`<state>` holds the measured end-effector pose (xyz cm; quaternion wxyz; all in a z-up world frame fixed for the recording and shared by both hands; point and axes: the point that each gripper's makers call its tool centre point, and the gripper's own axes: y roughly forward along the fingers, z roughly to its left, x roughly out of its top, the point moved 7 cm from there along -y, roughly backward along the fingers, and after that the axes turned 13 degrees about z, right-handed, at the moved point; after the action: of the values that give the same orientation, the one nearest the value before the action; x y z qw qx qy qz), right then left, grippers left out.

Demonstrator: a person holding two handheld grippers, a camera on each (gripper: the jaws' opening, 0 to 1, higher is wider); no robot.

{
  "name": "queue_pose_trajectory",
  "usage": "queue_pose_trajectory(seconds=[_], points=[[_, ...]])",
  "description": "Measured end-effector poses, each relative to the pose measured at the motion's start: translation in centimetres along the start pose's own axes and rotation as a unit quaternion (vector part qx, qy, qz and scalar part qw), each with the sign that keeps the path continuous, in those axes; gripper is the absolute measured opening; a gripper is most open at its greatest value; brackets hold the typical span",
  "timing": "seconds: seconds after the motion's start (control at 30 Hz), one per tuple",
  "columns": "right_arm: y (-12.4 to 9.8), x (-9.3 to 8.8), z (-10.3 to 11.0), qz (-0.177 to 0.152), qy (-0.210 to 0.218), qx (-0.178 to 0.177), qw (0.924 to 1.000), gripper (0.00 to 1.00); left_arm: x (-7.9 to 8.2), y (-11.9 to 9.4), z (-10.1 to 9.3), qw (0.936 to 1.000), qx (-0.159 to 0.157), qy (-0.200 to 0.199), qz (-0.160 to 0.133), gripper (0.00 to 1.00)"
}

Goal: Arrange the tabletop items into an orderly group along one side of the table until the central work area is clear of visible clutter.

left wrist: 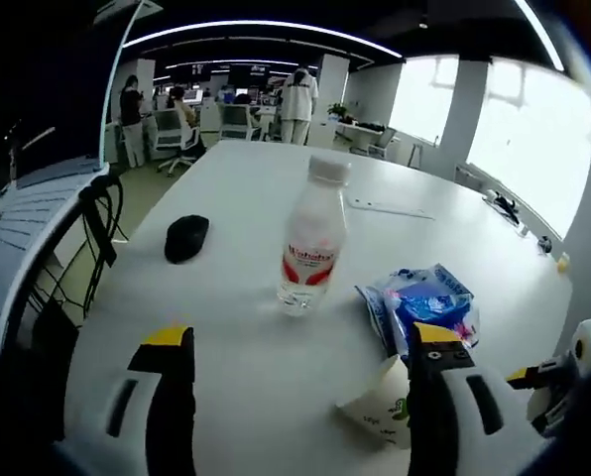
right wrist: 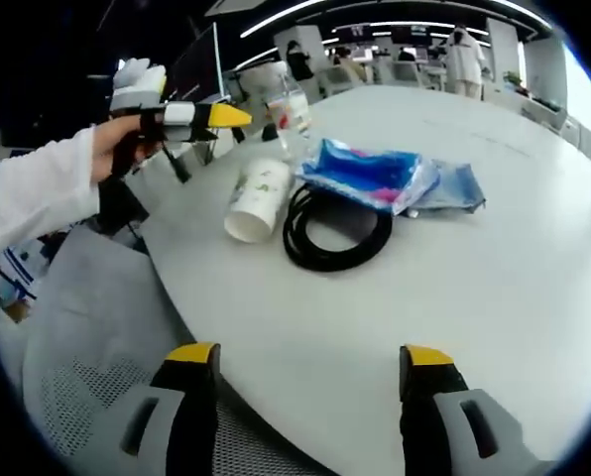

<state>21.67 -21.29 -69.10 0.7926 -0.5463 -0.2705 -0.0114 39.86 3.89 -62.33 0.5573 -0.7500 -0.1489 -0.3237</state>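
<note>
In the left gripper view, the left tongs point(left wrist: 300, 362) rise from the bottom of the frame, spread wide and holding nothing. Just past them, at centre frame, a clear water bottle point(left wrist: 312, 238) with a red label stands upright on the white table point(left wrist: 246, 178). A black mouse point(left wrist: 186, 238) lies at left of centre, apart from the bottle. At lower right a blue snack bag point(left wrist: 429, 302) lies near a tipped paper cup point(left wrist: 375, 407), partly behind the right jaw.

In the right gripper view, the right tongs point(right wrist: 305, 372) stand spread and empty over bare table point(right wrist: 494, 297) at the bottom of the frame. In the upper middle the paper cup point(right wrist: 256, 198) lies on its side, touching or just beside a coiled black cable point(right wrist: 335, 233), with the blue bag point(right wrist: 375, 178) overlapping the coil's far side. The left tongs point(right wrist: 201, 117) show at upper left, held by a hand point(right wrist: 112, 144).

The bottle looks like the nearest target. Close on its label band, low enough not to topple it, and carry it upright toward the cluster.
</note>
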Motion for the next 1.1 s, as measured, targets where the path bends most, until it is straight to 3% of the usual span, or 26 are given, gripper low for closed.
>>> queue_pose_trajectory(seconds=[0.17, 0.3, 0.4, 0.47, 0.57, 0.63, 0.8, 0.87, 0.93, 1.1], points=[[0.0, -0.1, -0.2, 0.000, 0.009, 0.002, 1.0000, 0.73, 1.5, 0.2, -0.7, 0.9996, -0.008, 0.021, -0.015, 0.88], [-0.1, 0.0, -0.2, -0.002, 0.013, 0.003, 0.9999, 0.73, 3.8, 0.5, -1.2, 0.9970, -0.022, 0.063, -0.041, 0.84], [-0.1, -0.1, -0.4, -0.003, 0.016, 0.003, 0.9999, 0.73, 6.2, 0.9, -1.9, 0.9898, -0.051, 0.117, -0.063, 0.78], [-0.1, 0.0, -0.4, -0.005, 0.019, 0.003, 0.9998, 0.72, 7.3, 1.3, -1.9, 0.9864, -0.048, 0.144, -0.063, 0.74], [-0.1, -0.1, -0.5, -0.006, 0.025, 0.004, 0.9997, 0.72, 8.9, 1.7, -1.7, 0.9851, -0.050, 0.147, -0.074, 0.66], [-0.2, -0.1, -0.7, -0.008, 0.031, 0.002, 0.9995, 0.72, 10.0, 1.9, -1.9, 0.9800, -0.067, 0.165, -0.088, 0.64], [-0.3, -0.2, -0.9, -0.011, 0.042, -0.001, 0.9991, 0.72, 11.0, 2.8, -1.6, 0.9740, -0.063, 0.203, -0.079, 0.49], [-0.3, -0.3, -0.9, -0.010, 0.045, -0.001, 0.9989, 0.72, 11.3, 3.0, -1.5, 0.9731, -0.065, 0.208, -0.074, 0.40], [-0.3, -0.3, -0.9, -0.010, 0.048, -0.001, 0.9988, 0.71, 11.3, 3.2, -1.4, 0.9746, -0.064, 0.207, -0.057, 0.22], [-0.2, -0.3, -0.9, -0.010, 0.049, -0.001, 0.9987, 0.71, 11.6, 3.6, -1.3, 0.9808, -0.057, 0.177, -0.057, 0.21]])
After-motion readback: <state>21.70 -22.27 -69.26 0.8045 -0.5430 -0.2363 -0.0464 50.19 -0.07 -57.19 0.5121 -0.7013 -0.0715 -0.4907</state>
